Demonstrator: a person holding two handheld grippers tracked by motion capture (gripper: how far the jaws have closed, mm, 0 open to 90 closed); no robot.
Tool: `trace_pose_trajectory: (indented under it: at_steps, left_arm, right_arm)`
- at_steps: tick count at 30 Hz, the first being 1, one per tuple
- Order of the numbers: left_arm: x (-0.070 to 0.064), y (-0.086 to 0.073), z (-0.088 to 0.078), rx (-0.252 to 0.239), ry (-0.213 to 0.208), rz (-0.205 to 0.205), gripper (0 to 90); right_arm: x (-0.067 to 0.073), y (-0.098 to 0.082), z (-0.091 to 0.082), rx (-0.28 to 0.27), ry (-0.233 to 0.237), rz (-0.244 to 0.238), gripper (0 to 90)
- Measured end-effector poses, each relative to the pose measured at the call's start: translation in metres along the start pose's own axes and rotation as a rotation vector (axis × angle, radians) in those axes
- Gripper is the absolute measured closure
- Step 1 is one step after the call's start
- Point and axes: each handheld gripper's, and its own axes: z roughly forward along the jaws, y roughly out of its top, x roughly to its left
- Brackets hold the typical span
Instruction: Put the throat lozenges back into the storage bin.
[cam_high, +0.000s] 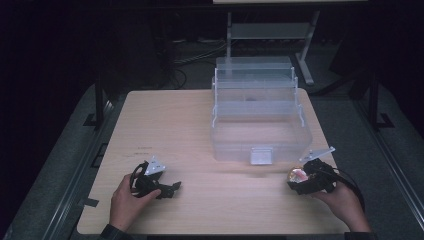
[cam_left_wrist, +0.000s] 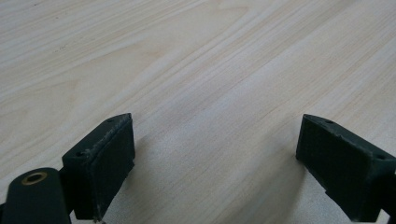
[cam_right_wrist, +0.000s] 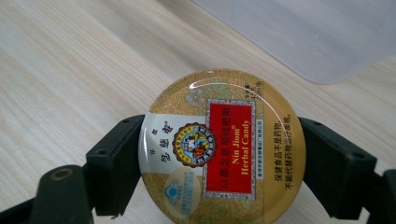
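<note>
Right gripper view, nearest the lens: the right gripper (cam_right_wrist: 219, 154) has its two black jaws pressed against opposite edges of a round candy tin (cam_right_wrist: 222, 149), a flat gold tin with a red label reading "Nin Jiom Herbal Candy". The tin is held lid-up just above the wooden table (cam_right_wrist: 70, 70), with a corner of a clear plastic box (cam_right_wrist: 299, 32) beyond it.

High view shows the same grip at the near right of the table, the tin (cam_high: 299, 175) in the right gripper (cam_high: 296, 181) just short of the box's front wall (cam_high: 260, 140).

Judging from this, the step in hand is carrying the tin to the open box. To do it well, the grip should stay firm on the rim, since a smooth round tin can slip or pivot between flat pads. The tin needs lifting above the front wall before it moves forward, then lowering level into the base.

At the near left, the left gripper (cam_high: 170, 189) rests low over bare table, jaws spread wide and holding nothing, well apart from the tin.

Farther off, the box's stepped clear trays (cam_high: 254, 80) stand folded back behind the base. The front wall and its latch (cam_high: 261, 155) are the main obstacles. Beyond the table lie dark floor, cables and a metal stand (cam_high: 270, 30).
</note>
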Motion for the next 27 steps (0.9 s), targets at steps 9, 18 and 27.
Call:
trace_pose_trajectory:
  at_steps: [9, 18, 27]
  left_arm:
    - [0.0, 0.0, 0.0, 0.0, 0.0, 0.0, 10.9]
    - [0.0, 0.0, 0.0, 0.0, 0.0, 0.0, 10.8]
    - [0.0, 0.0, 0.0, 0.0, 0.0, 0.0, 10.8]
  right_arm:
    - [-0.013, -0.005, -0.01, -0.014, -0.023, 0.037, 19.6]
    - [-0.022, -0.006, -0.019, -0.024, -0.037, 0.049, 19.6]
    - [-0.027, -0.001, -0.028, -0.038, -0.048, 0.051, 19.6]
